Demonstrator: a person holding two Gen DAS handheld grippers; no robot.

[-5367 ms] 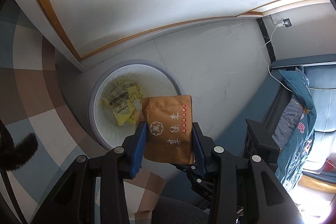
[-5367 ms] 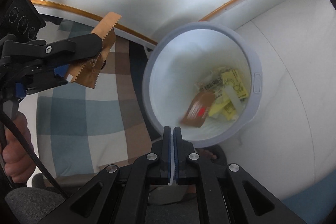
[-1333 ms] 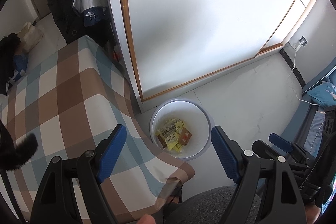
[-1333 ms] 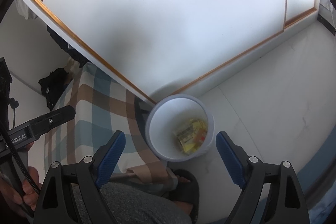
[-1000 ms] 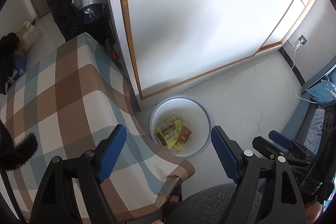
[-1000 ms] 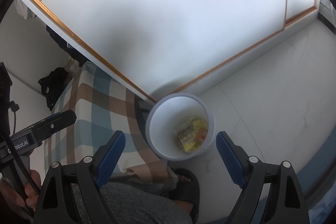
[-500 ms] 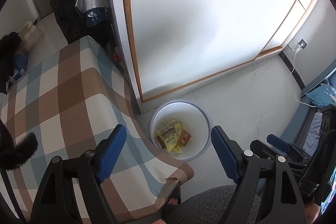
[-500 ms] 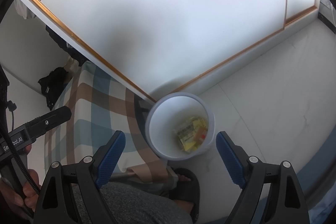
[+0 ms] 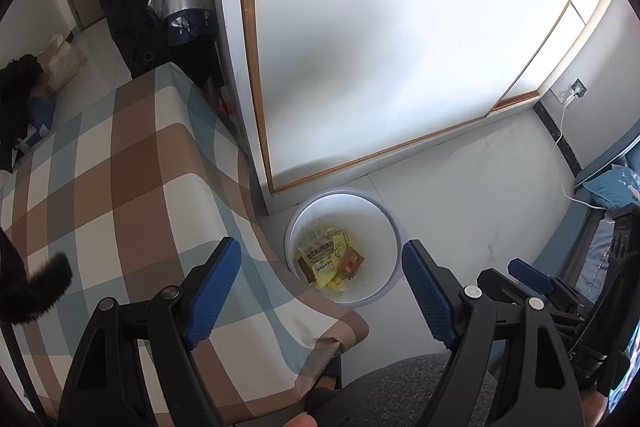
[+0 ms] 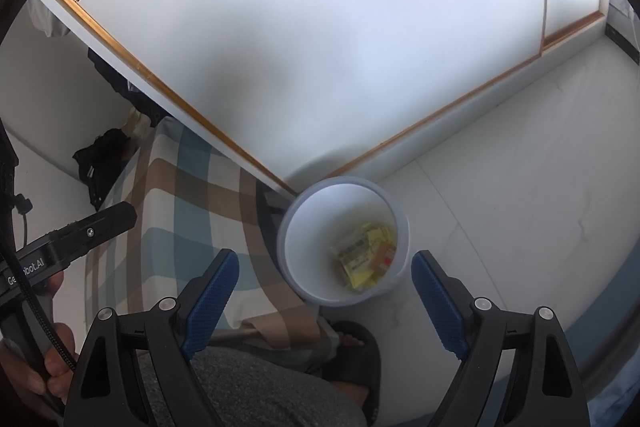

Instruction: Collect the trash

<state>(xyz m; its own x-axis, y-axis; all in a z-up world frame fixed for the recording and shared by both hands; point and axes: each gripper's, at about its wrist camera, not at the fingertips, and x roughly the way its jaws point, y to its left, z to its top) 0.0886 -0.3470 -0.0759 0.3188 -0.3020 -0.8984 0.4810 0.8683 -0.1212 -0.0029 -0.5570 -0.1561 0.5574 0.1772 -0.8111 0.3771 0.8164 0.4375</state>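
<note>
Left wrist view: the left gripper (image 9: 320, 287) hangs wide open and empty high above the white trash bin (image 9: 390, 227), where yellow and brown wrappers (image 9: 330, 261) lie on its bottom beside the checked counter (image 9: 120, 187). The right gripper (image 10: 324, 287) is likewise spread and empty; with no trash visible on the counter, the sound move is probably a slow sweep for strays.
</note>
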